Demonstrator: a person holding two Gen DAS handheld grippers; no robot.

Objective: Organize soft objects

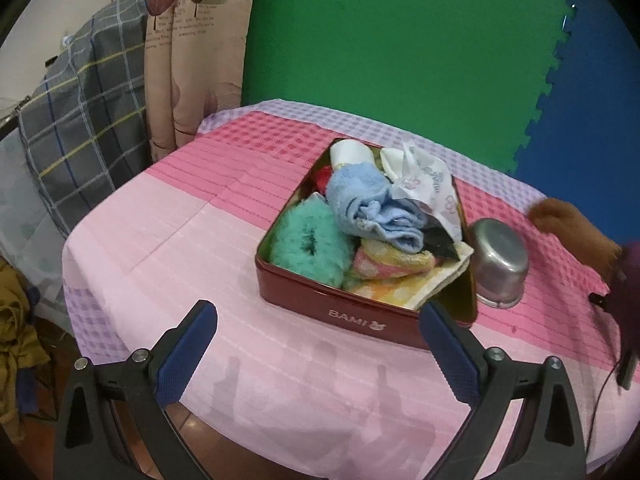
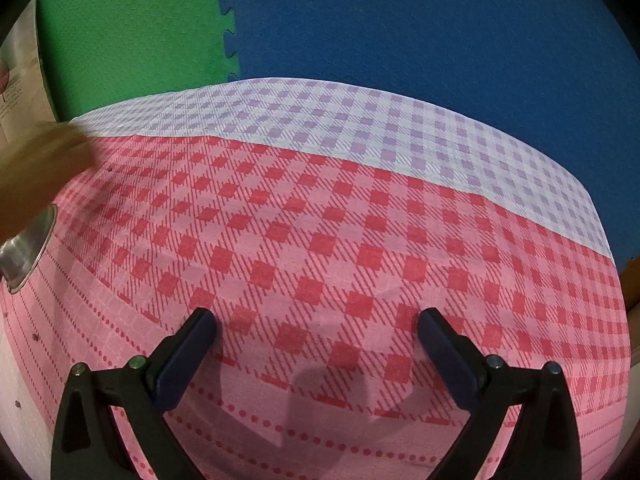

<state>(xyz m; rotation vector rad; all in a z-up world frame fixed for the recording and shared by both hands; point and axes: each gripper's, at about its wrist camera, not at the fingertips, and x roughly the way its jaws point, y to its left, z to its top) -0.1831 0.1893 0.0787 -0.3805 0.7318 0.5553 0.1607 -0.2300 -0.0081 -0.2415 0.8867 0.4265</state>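
Pink checked cloth (image 2: pixel 320 240) covers the worktop, green and blue foam mats behind. Red tin (image 1: pixel 360 316) sits mid-worktop, corner toward the near edge, stuffed with towels (image 1: pixel 368 204); a steel bowl (image 1: pixel 498 256) touches its right side. Left tongs (image 1: pixel 318 316) and right tongs (image 2: pixel 318 320) gape wide, empty.

Red tin (image 1: pixel 320 300) on table, open, crammed: teal scrunchie (image 1: pixel 308 240), blue towel (image 1: pixel 372 208), yellow-pink cloth (image 1: pixel 400 276).

Behind the table (image 1: pixel 168 240), green foam mat (image 1: pixel 400 40) joined by toothed edge to blue mat (image 2: pixel 440 20), both upright as backdrop. At left, leaf-print curtain (image 1: pixel 192 60) beside plaid cloth (image 1: pixel 84 120). Over the table, pink and lilac checked tablecloth (image 2: pixel 320 208).
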